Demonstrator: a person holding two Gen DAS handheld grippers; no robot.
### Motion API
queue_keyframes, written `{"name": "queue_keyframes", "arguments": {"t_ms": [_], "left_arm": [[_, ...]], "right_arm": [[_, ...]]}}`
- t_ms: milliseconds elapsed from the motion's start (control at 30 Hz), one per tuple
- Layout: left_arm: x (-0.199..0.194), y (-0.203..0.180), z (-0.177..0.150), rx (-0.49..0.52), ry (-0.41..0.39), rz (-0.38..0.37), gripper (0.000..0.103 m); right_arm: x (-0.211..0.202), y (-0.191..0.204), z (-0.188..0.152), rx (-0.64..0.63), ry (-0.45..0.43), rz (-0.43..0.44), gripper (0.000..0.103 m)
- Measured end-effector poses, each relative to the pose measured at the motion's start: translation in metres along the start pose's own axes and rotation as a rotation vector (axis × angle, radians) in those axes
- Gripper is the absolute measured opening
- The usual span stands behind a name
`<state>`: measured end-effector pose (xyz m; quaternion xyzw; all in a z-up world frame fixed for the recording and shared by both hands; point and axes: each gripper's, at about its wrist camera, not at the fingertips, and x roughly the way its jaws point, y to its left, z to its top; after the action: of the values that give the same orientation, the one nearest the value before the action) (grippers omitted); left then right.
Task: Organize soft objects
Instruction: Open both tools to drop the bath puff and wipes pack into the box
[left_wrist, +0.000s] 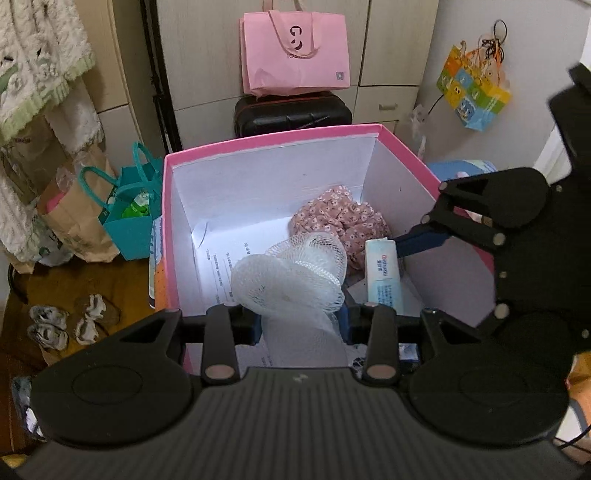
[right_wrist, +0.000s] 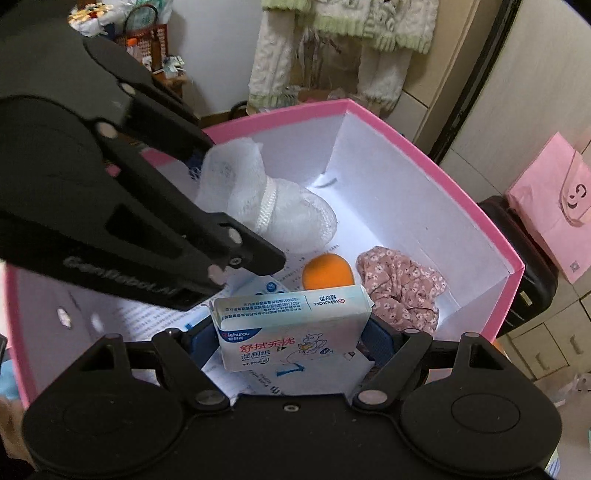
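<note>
You have the pink box (left_wrist: 168, 236) mid-frame in both views, and printed paper (left_wrist: 218, 266) lines its floor. On that paper lie the floral cloth (right_wrist: 402, 288) at lower right and the orange ball (right_wrist: 327, 275) at center. At the lower left of the left view, the wooden floor (left_wrist: 92, 273) carries a teal bag (left_wrist: 127, 221), a brown paper bag (left_wrist: 74, 225) and crumpled socks (left_wrist: 70, 323).

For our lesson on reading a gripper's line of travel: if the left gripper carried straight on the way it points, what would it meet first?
The left gripper, shut on the white mesh bath pouf, points down into the pink cardboard box; the pouf would probably meet the printed paper sheet on the box floor first, though depth is unclear.
</note>
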<state>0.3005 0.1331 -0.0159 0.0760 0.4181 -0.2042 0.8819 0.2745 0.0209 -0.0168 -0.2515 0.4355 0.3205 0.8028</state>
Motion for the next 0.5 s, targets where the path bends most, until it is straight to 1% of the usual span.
{"name": "queue_keyframes", "arguments": {"t_ms": [33,100,133,167,200,233,300,500], "left_arm": [[0.001,-0.001,0.0,0.008,0.0,0.005,0.038],[0.001,-0.003,0.001,0.003,-0.014,0.025,0.043],[0.001,-0.003,0.0,0.001,-0.021,0.033,0.05],[0.001,-0.002,0.0,-0.006,-0.028,0.038,0.06],[-0.001,-0.001,-0.001,-0.021,-0.036,0.043,0.063],[-0.004,0.001,-0.002,-0.033,-0.046,0.042,0.064],[-0.011,0.002,-0.005,-0.036,-0.058,0.024,0.064],[-0.038,0.001,-0.014,-0.05,-0.082,0.004,0.064]], "right_arm": [[0.002,-0.001,0.002,0.004,0.003,0.003,0.085],[0.002,-0.001,0.004,0.016,0.001,0.005,0.087],[0.001,-0.001,0.005,0.013,0.0,0.001,0.089],[-0.001,0.001,0.005,0.002,-0.006,0.003,0.089],[-0.005,0.002,0.002,-0.009,-0.018,0.005,0.091],[-0.007,0.004,0.001,-0.01,-0.027,-0.001,0.092],[-0.015,0.007,-0.001,-0.008,-0.045,-0.017,0.092],[-0.036,0.012,-0.007,0.006,-0.095,-0.033,0.092]]}}
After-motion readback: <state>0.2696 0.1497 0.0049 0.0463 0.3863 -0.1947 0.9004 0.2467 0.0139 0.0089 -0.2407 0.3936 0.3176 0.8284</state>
